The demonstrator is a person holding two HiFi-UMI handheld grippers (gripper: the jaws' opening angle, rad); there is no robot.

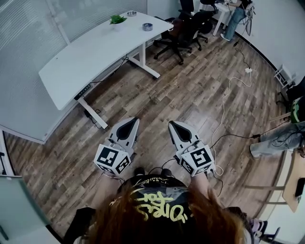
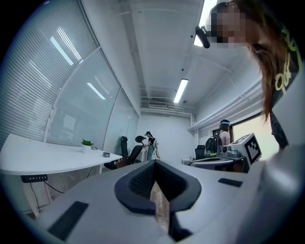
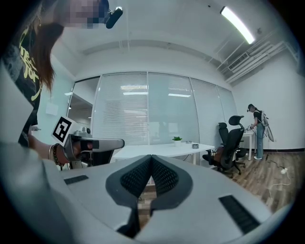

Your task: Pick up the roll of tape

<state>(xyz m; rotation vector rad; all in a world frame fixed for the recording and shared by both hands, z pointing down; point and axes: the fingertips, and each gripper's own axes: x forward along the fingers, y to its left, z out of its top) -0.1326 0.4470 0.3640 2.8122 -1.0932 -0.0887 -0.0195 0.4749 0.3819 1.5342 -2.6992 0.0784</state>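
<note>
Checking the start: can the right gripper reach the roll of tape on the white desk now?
Probably not: the right gripper, jaws shut, hangs over floor well short of the desk; the roll of tape sits near its far end.

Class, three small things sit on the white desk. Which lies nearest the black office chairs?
The roll of tape, a greyish ring; the potted plant and the round dish sit farther along the desk from the chairs.

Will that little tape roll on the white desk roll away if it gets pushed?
Probably not: the roll of tape seems to lie flat on the desk, so it would likely slide. It looks small, so probably light. Tipped onto its edge, it might roll.
</note>
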